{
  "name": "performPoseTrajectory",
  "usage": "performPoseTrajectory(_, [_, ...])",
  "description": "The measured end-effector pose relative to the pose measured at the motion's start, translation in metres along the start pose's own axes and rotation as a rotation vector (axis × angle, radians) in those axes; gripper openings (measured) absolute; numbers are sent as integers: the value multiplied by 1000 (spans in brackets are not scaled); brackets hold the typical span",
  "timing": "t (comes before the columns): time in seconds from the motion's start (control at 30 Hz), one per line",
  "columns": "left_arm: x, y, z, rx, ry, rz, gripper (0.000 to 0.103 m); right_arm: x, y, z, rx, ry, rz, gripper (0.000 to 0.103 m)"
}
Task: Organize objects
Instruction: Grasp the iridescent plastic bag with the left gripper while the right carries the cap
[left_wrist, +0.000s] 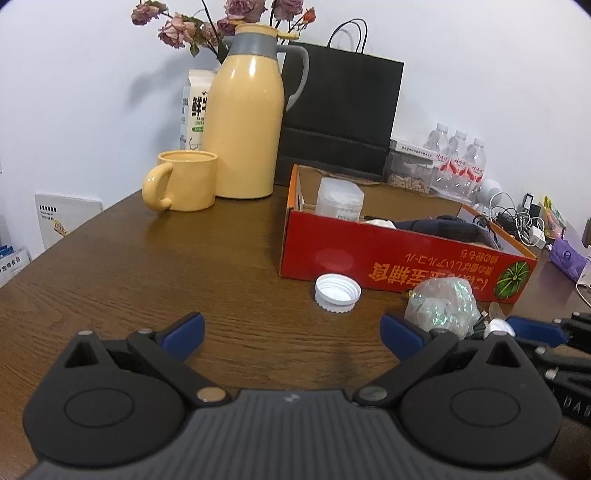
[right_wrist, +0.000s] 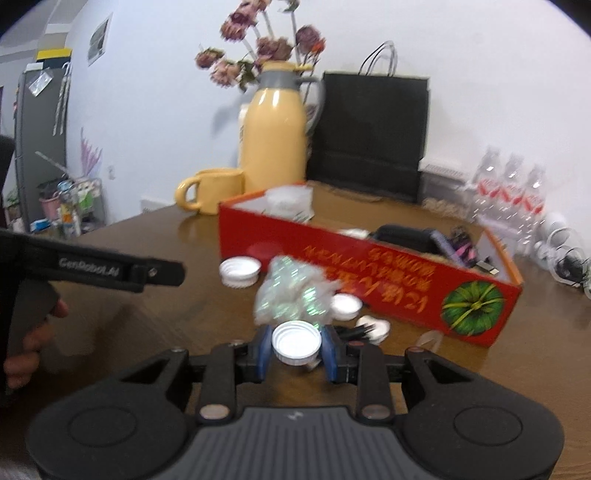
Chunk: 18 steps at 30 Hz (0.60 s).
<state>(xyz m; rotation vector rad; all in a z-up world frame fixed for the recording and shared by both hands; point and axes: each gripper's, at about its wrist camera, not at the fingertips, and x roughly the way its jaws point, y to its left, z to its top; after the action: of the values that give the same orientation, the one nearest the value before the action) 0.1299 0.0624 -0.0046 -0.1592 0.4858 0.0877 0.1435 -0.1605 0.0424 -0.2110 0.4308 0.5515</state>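
My right gripper (right_wrist: 295, 354) is shut on a white bottle cap (right_wrist: 295, 341), held just above the table in front of the red cardboard box (right_wrist: 369, 273). A crumpled iridescent plastic wrapper (right_wrist: 291, 295) lies just beyond it. Another white cap (right_wrist: 239, 271) lies by the box's left end, and a third cap (right_wrist: 345, 306) sits against the box front. My left gripper (left_wrist: 291, 332) is open and empty over the wooden table (left_wrist: 184, 266), with a white cap (left_wrist: 337, 288) ahead of it and the wrapper (left_wrist: 441, 304) at its right finger. The box (left_wrist: 406, 266) holds a clear container and dark items.
A yellow mug (left_wrist: 184, 181) and yellow thermos jug (left_wrist: 245, 122) stand at the back left, with a black paper bag (left_wrist: 340, 114) behind the box. Water bottles (left_wrist: 458, 162) and tangled cables (left_wrist: 517, 221) lie at the back right. A small plug and cable (right_wrist: 373, 328) lie by the box.
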Motion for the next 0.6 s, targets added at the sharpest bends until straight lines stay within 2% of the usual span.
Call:
performPoseTrajectory(0.1, [-2, -6, 3, 14, -2, -10, 103, -3, -14, 1, 17, -23, -38, 27])
performPoseTrajectory(0.37, [6, -51, 26, 71, -4, -110, 103, -6, -64, -1, 97, -58, -156, 27])
performPoseTrajectory(0.5, [23, -82, 31, 140, 12, -128, 103, -5, -75, -4, 110, -62, -175, 27])
performPoseTrajectory(0.6, [38, -98, 28, 142, 38, -125, 103, -3, -76, -5, 109, -62, -173, 27])
